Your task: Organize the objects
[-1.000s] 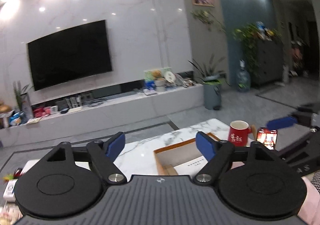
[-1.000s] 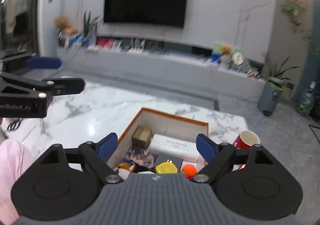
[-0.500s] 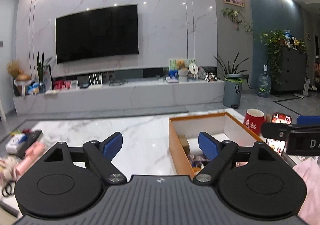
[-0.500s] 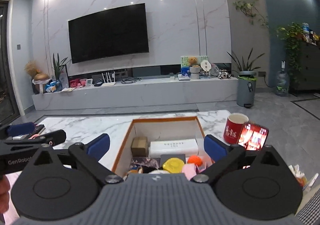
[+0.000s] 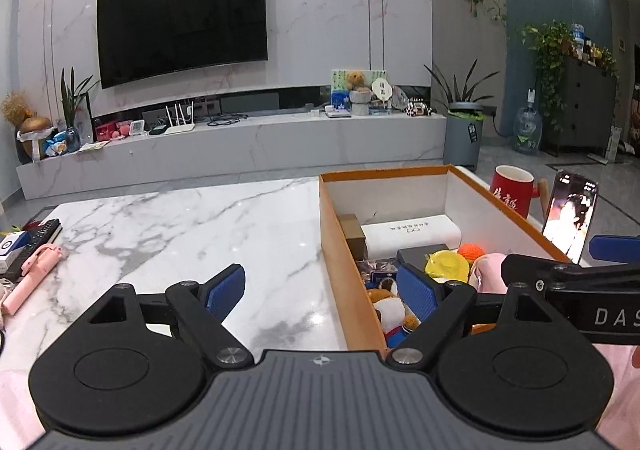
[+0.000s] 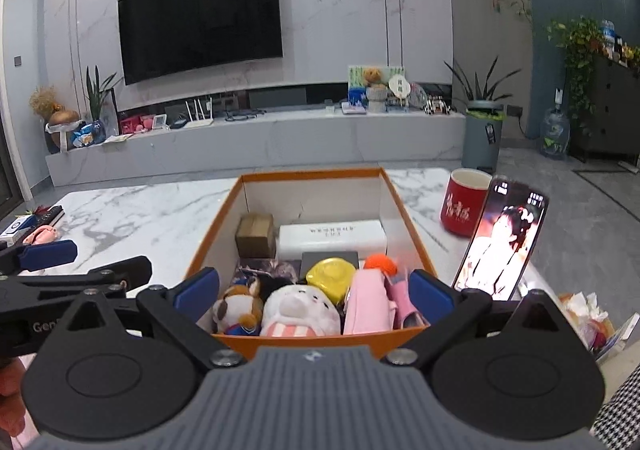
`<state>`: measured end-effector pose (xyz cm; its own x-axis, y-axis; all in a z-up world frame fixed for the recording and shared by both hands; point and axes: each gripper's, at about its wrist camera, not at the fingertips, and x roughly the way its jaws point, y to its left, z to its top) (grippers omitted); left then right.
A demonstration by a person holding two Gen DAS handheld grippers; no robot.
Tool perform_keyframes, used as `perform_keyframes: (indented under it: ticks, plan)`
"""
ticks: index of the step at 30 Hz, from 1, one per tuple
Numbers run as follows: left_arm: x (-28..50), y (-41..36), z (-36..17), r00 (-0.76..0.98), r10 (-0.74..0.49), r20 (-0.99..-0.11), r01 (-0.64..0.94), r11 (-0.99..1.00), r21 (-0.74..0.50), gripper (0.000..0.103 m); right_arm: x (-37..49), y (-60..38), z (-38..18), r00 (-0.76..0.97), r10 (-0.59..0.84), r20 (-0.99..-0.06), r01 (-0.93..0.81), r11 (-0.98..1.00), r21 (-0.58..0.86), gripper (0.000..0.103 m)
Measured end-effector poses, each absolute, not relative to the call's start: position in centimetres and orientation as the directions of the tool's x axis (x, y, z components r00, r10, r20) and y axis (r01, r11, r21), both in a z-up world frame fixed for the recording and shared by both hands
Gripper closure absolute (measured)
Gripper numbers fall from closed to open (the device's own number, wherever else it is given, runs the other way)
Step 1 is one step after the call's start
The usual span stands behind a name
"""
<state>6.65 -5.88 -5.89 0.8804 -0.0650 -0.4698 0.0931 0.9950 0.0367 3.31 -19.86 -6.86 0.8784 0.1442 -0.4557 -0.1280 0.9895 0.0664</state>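
On the far left of the marble tabletop (image 5: 192, 226) lie a pink selfie stick (image 5: 30, 274) and a remote. The left gripper (image 5: 322, 288) hangs released, empty, straddling the orange box's (image 6: 208, 246) left wall. The right gripper (image 6: 314, 292), also released, hovers over the box's plush toys (image 6: 298, 310). A red mug (image 6: 464, 207) and propped phone (image 6: 502, 246) stand right.
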Motion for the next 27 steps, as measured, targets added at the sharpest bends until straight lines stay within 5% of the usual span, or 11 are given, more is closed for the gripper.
perform_keyframes:
  ticks: [27]
  plan:
    - [7.6,-6.1,-7.3,0.847,-0.032,-0.531,0.088,0.993,0.081,0.003,6.7,-21.7,-9.5,0.848,0.131,-0.514,-0.11,0.991,0.073,0.002]
